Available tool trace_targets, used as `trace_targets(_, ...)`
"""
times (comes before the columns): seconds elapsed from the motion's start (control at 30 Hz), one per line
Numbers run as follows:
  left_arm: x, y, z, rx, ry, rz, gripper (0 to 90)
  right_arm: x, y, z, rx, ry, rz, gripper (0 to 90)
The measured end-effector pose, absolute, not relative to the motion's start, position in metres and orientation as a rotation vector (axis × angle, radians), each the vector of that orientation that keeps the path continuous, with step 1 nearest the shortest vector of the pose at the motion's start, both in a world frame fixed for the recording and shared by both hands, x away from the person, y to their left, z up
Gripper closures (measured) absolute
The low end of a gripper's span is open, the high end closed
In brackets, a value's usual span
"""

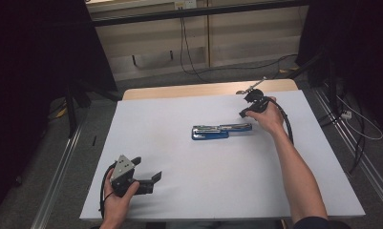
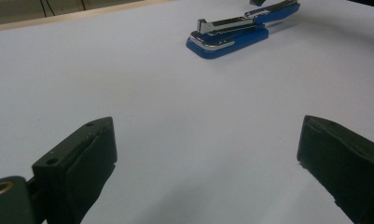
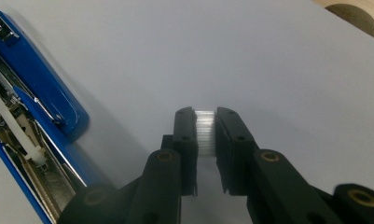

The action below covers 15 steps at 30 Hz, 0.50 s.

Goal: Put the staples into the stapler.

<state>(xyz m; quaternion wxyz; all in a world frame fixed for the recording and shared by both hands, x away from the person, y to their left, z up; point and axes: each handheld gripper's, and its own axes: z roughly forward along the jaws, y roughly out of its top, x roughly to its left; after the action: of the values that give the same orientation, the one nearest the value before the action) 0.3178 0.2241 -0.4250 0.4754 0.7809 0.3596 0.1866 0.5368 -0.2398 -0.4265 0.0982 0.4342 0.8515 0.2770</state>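
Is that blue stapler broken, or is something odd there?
Not visibly broken: the blue stapler lies swung fully open on the white table, its staple channel bare. The right gripper pinches a silvery strip of staples beside it.

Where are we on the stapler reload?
Done: the blue stapler lies swung open on the white table, its magazine channel exposed in the right gripper view. In hand: the right gripper is shut on a strip of staples just beside it. Left: seating the strip and closing the stapler. The left gripper waits open near the table's front edge.
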Motion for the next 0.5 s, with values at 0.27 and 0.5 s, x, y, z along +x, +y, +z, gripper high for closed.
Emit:
trace_targets(0.27, 0.318, 0.225, -0.425, 1.905, 0.883, 0.459, 4.8, 0.533, -0.238, -0.419, 1.245, 2.488, 0.851, 79.4)
trace_targets(0.5, 0.318, 0.226, -0.425, 1.897, 0.904, 0.465, 4.8, 0.53, -0.233, -0.413, 1.21, 2.483, 0.899, 79.4)
